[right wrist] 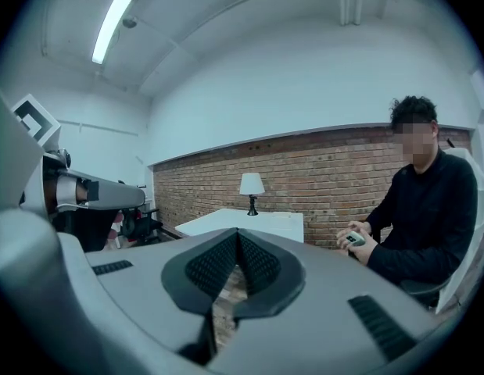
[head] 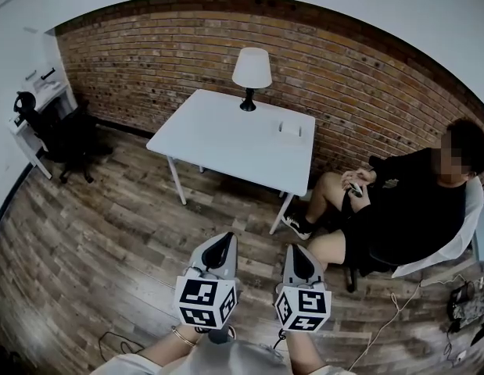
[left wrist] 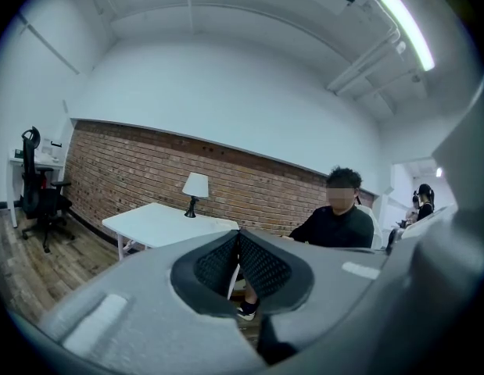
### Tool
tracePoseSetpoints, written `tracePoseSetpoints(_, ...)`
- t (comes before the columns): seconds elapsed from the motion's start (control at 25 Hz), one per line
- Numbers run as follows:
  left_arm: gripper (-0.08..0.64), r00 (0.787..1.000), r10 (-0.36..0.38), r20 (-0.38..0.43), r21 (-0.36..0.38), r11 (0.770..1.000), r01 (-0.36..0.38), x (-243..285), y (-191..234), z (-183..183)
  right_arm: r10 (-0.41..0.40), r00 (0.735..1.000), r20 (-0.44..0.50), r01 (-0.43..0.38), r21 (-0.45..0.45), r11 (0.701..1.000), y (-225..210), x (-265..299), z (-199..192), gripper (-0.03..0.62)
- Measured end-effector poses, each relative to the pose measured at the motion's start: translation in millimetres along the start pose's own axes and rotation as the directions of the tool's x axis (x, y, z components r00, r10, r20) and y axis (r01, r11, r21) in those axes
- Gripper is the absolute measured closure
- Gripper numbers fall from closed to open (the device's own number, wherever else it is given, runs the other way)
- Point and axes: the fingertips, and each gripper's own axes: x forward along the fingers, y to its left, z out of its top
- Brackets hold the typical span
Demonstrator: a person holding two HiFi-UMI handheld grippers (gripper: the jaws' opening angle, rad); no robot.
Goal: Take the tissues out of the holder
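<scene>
The tissue holder [head: 290, 130] is a small white box on the white table [head: 218, 143], to the right of a table lamp [head: 251, 73]. Both grippers hover over the wooden floor, well short of the table and pointing toward it. My left gripper [head: 225, 239] is shut with nothing between its pads [left wrist: 257, 266]. Beside it, my right gripper [head: 293, 250] is also shut and empty, its pads [right wrist: 210, 266] meeting at the tip. From both gripper views the table [left wrist: 159, 221] [right wrist: 242, 223] lies ahead in the distance.
A person [head: 414, 201] sits on a chair at the right of the table, holding a small device. A black office chair [head: 66, 139] and a white desk [head: 38, 104] stand at the far left. A brick wall [head: 367, 92] runs behind the table. Cables [head: 398, 311] lie on the floor at right.
</scene>
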Motion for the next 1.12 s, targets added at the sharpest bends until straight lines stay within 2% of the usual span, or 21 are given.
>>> tracePoseSetpoints(0.32,0.551,1.0,-0.018,0.008,-0.036,0.999,0.018,50.9,23.9,-3.5,-0.009,1.0,-0.014,0.009,-0.026,1.0,-8.1,50.4,-2.9,0.591)
tracePoseSetpoints(0.72,0.551,0.998,-0.061,0.004,-0.002,0.998,0.061,135.3,53.2,21.9,-0.033,0.999,-0.013,0.032,-0.022,0.999,-21.9,139.5,18.2,0.591)
tracePoseSetpoints(1.12,0.552,0.994,-0.106,-0.012,-0.022,0.994,0.105,229.9,85.1,47.1,-0.082,0.996,-0.037,0.08,-0.041,0.996,-48.0,226.0,42.4,0.591)
